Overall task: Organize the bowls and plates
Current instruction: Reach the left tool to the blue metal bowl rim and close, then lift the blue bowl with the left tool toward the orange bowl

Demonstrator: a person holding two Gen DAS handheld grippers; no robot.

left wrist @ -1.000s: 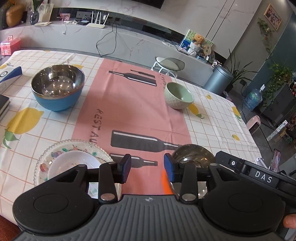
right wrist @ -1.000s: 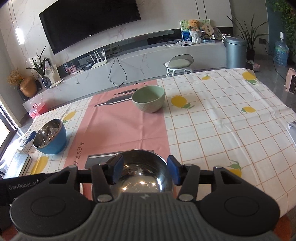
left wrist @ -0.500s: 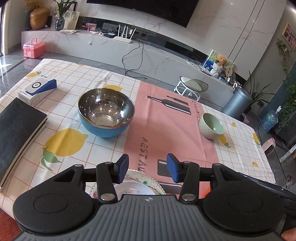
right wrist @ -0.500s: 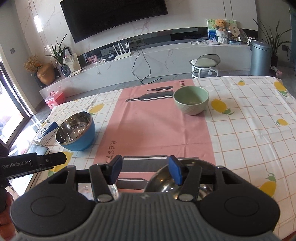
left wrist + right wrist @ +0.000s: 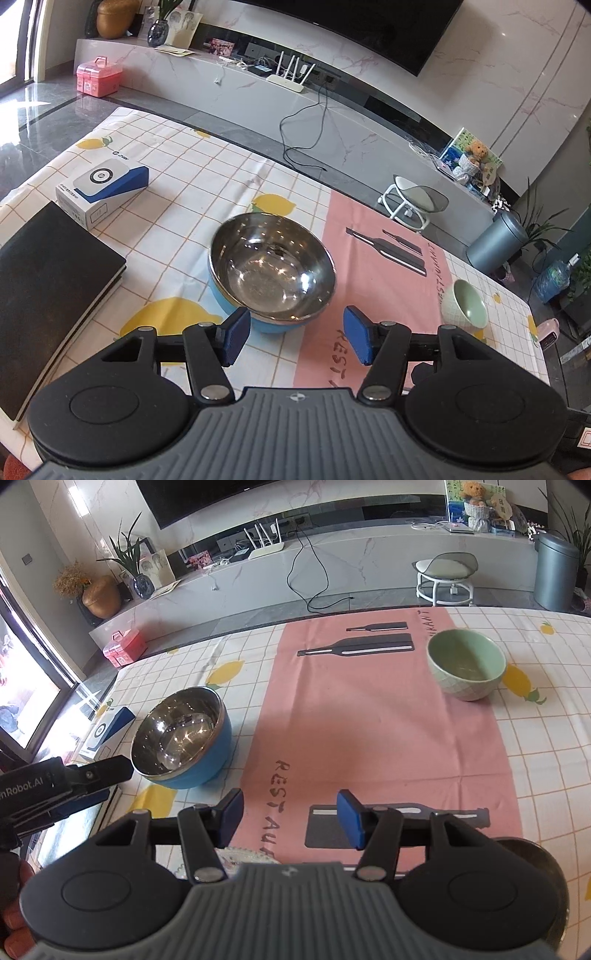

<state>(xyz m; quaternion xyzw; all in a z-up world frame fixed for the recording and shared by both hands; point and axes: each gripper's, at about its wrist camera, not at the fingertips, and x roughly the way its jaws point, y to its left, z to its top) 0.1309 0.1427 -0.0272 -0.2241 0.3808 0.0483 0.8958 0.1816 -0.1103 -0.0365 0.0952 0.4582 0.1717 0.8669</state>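
Left gripper (image 5: 295,338) above the lemon-print checked tablecloth (image 5: 192,184), jaws spread wide and empty, blue pads (image 5: 236,334) to either side of the near rim of the steel-lined round bowl with blue outside (image 5: 271,275), not touching it. Bowl upright at the left edge of the pink runner with bottle prints (image 5: 384,266). Farther right, small pale green ceramic bowl (image 5: 467,304), upright on the runner's far edge, well apart. Left of the steel bowl, black notebook (image 5: 48,291) and white-and-blue box (image 5: 101,192).

Right gripper (image 5: 290,821) over the pink runner, jaws likewise wide apart, holding nothing. Just below its fingers, edge of a patterned plate (image 5: 243,854), mostly hidden. At lower right, dark rounded bowl (image 5: 532,856), largely covered by the gripper body.
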